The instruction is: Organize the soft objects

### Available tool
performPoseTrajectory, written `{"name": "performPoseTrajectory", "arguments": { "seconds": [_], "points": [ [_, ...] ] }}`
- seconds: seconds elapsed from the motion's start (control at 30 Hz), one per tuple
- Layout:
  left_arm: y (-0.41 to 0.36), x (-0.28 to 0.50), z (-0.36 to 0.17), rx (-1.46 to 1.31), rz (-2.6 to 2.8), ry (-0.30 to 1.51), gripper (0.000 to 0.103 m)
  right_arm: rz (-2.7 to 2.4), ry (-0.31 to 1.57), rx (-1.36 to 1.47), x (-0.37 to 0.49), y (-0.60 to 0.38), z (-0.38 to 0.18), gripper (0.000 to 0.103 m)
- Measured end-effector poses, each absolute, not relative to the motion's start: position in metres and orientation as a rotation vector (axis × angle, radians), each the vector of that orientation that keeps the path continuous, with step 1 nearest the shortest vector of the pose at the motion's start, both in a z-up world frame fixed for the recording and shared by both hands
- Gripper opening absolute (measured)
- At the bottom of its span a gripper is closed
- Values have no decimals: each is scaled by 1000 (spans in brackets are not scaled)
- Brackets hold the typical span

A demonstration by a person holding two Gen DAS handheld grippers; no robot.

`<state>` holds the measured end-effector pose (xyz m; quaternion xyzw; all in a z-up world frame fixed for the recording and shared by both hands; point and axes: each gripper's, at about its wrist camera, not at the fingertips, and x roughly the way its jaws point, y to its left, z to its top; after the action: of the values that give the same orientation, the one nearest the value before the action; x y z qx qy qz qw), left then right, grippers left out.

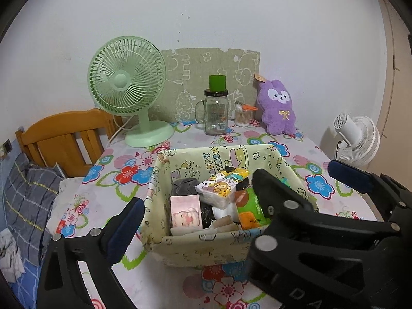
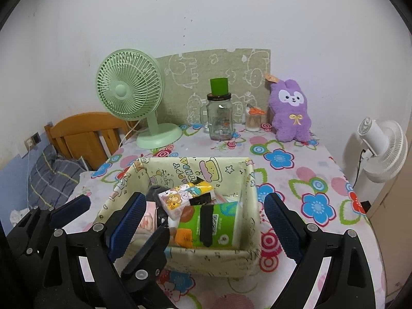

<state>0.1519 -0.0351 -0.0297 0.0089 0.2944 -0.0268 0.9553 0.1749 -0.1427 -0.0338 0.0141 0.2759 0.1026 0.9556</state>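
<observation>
A cream fabric basket [image 1: 206,243] [image 2: 206,260] with cartoon print stands on the flowered tablecloth, close in front of both grippers. It holds a cartoon tissue pack [image 1: 219,189] [image 2: 180,198], a green wipes pack [image 2: 219,224], a pink pack [image 1: 185,212] and a dark cloth [image 1: 184,184]. A purple plush bunny [image 1: 278,110] [image 2: 291,113] sits upright at the table's back right. My left gripper [image 1: 203,206] is open over the basket's near side; its right finger is mostly hidden behind the right gripper's black finger. My right gripper [image 2: 206,206] is open too, with the basket between its fingers and untouched.
A green desk fan [image 1: 128,82] stands at back left. A glass jar [image 1: 215,113] with a green cup on top and a cotton-swab tub [image 1: 243,117] stand at the back. A white fan [image 2: 381,152] stands off the right edge. A wooden headboard [image 1: 64,139] and a pillow lie to the left.
</observation>
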Motion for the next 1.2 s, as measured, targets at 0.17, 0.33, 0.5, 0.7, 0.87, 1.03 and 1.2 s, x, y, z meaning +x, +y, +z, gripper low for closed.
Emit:
{"name": "performPoseTrajectory", "arguments": {
  "seconds": [0.17,0.33,0.5,0.7,0.87,1.03,1.2],
  "points": [
    [-34,140,-24,19,-43,578,101,190,550,31,161,-147,-29,95],
    [-31,127,-19,14,-36,558,102,170,533,30,147,-150,-24,96],
    [-26,113,-14,-6,-27,542,103,160,507,27,130,-156,-17,100],
    [-22,95,-7,-8,-12,519,103,143,481,22,111,-164,-10,101],
    [-23,81,-2,-6,-12,502,103,127,455,7,93,-170,-3,102],
    [-22,66,2,-17,-7,484,103,106,418,7,75,-180,2,103],
    [-21,52,5,-15,10,465,103,82,399,-3,59,-187,6,103]
  ]
}}
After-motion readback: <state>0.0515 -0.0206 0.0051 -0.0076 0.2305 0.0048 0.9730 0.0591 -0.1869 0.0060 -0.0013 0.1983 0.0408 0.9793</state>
